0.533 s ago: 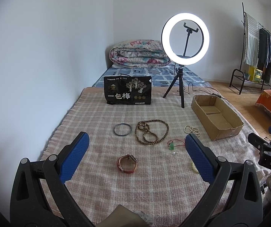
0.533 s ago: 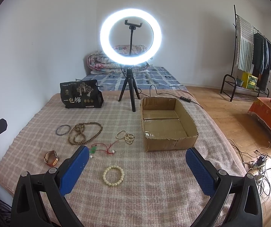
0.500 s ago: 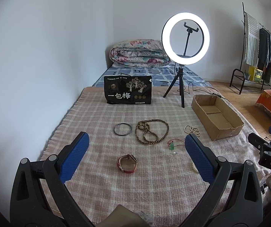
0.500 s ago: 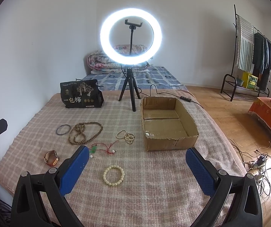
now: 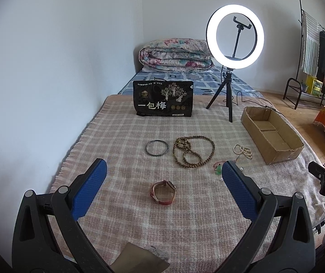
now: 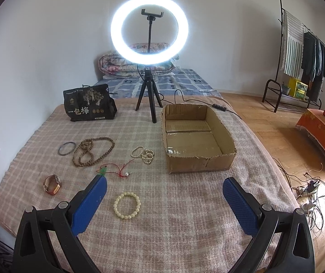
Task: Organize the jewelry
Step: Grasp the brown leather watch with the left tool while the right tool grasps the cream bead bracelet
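Observation:
Jewelry lies on a plaid blanket (image 5: 121,136). A red watch (image 5: 163,192) sits between the fingers of my open, empty left gripper (image 5: 162,170). Beyond it lie a dark bangle (image 5: 157,147), a long wooden bead necklace (image 5: 193,151), a red cord with a green pendant (image 5: 218,168) and a pearl strand (image 5: 243,150). My right gripper (image 6: 163,187) is open and empty above a cream bead bracelet (image 6: 127,205). An empty cardboard box (image 6: 196,136) stands ahead of it. The watch (image 6: 52,184), bangle (image 6: 66,147), necklace (image 6: 93,150), cord (image 6: 114,170) and pearls (image 6: 143,154) lie to its left.
A ring light on a tripod (image 6: 150,29) stands behind the box, its cable trailing right. A black snack bag (image 5: 163,98) stands at the back. A wall runs along the left. Folded quilt (image 5: 176,53) lies beyond. Floor with a clothes rack (image 6: 298,52) and cables lies right.
Both grippers have shifted very slightly; the scene sits a little lower in the left wrist view. Nothing was taken hold of or moved.

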`<state>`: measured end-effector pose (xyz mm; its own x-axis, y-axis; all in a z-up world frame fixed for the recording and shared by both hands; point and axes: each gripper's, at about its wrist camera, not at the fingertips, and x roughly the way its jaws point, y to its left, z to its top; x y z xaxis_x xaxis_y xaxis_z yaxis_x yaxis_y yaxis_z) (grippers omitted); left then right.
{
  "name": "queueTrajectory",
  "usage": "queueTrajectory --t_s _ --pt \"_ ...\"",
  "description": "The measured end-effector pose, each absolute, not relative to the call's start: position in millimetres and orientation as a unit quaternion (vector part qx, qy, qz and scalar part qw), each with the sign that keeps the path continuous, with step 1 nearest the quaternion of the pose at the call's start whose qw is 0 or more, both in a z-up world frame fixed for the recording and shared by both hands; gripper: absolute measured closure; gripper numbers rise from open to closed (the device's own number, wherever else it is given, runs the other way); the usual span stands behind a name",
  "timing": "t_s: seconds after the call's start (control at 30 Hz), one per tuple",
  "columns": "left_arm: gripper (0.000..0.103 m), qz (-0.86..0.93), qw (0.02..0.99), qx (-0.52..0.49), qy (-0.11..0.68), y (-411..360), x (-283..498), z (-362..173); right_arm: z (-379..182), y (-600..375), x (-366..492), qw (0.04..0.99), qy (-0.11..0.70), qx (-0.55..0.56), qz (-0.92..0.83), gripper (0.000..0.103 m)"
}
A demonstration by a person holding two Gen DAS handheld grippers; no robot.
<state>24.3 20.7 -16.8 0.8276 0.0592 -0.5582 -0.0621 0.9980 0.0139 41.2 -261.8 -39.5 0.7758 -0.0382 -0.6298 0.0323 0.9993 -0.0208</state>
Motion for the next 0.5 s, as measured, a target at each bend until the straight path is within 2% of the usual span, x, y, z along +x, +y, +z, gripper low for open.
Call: queueTrajectory --t_s 0.27,0.5 --pt "0.0 0.033 0.935 -0.014 0.352 49.5 48.2 -41.3 -55.7 -270.5 68.0 0.927 0.375 -0.025 0.008 0.0" --pt "0.001 0.027 0.923 -0.028 0.383 74.9 70.2 -62.8 -73.8 -264.2 97.9 0.906 0.416 -0.059 0.049 0.008"
